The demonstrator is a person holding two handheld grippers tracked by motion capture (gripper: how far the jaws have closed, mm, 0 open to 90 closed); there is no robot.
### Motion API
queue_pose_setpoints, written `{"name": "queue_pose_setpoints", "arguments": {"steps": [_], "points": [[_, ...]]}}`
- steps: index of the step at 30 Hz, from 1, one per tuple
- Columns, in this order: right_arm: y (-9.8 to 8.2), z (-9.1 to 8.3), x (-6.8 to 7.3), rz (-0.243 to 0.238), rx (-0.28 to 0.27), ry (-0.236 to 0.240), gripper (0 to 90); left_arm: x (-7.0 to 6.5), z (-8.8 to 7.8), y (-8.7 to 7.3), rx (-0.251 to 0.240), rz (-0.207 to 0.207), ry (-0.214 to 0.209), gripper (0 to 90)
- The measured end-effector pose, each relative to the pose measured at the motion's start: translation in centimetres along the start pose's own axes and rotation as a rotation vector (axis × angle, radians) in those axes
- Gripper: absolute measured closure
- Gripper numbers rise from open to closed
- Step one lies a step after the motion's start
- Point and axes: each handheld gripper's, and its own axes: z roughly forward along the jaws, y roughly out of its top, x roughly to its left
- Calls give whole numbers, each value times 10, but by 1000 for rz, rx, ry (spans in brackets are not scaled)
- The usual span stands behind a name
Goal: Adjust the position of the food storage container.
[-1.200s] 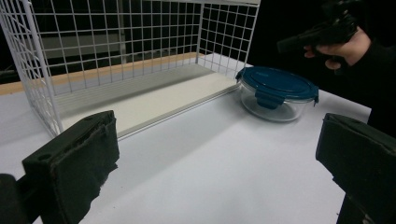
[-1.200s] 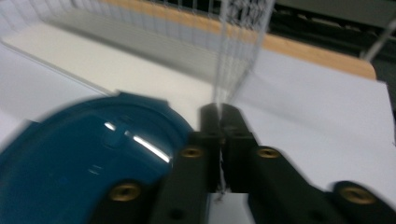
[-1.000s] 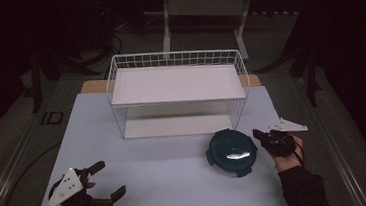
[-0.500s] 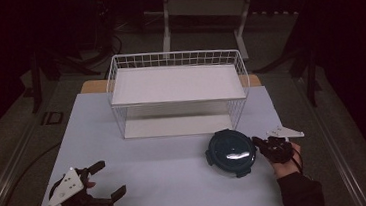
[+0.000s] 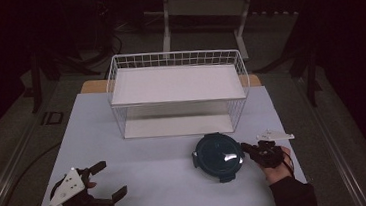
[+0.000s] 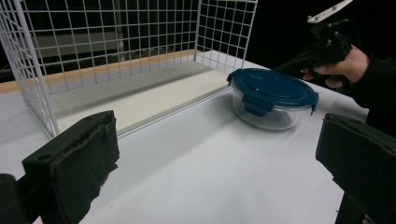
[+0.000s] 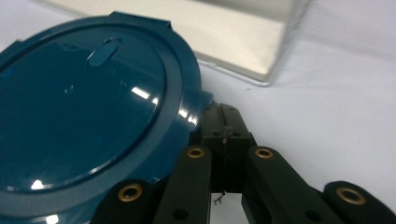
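White tabletop with empty wire basket (image 5: 177, 83), lidded glass container (image 5: 219, 156); right gripper (image 5: 248, 149) pressed together, left gripper (image 5: 108, 180) spread.

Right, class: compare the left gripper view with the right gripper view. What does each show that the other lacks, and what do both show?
Left gripper view alone: the wire rack's mesh walls, the container's clear glass bowl, and a hand holding the right claw at the container's far side. Right gripper view alone: the oval vent tab on the lid, and the right claw's tips pressed together at the lid's edge. Both: the blue lid, the white table and the rack's pale base board.
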Motion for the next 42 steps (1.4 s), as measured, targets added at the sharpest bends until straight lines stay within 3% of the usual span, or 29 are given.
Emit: {"name": "queue_pose_setpoints", "arguments": {"steps": [16,23,31,37,42], "points": [[1,13,28,5,23,103,900,0,2,0,7,-1,-8,0],[7,19,44,-32,23,137,900,0,3,-1,9,-4,-15,0],[14,33,69,-61,26,235,900,-1,4,-1,15,-1,-16,0],[21,44,87,-88,37,268,900,-2,4,-1,15,0,-22,0],[22,45,90,-86,37,261,900,-2,4,-1,15,-2,-30,0]]}}
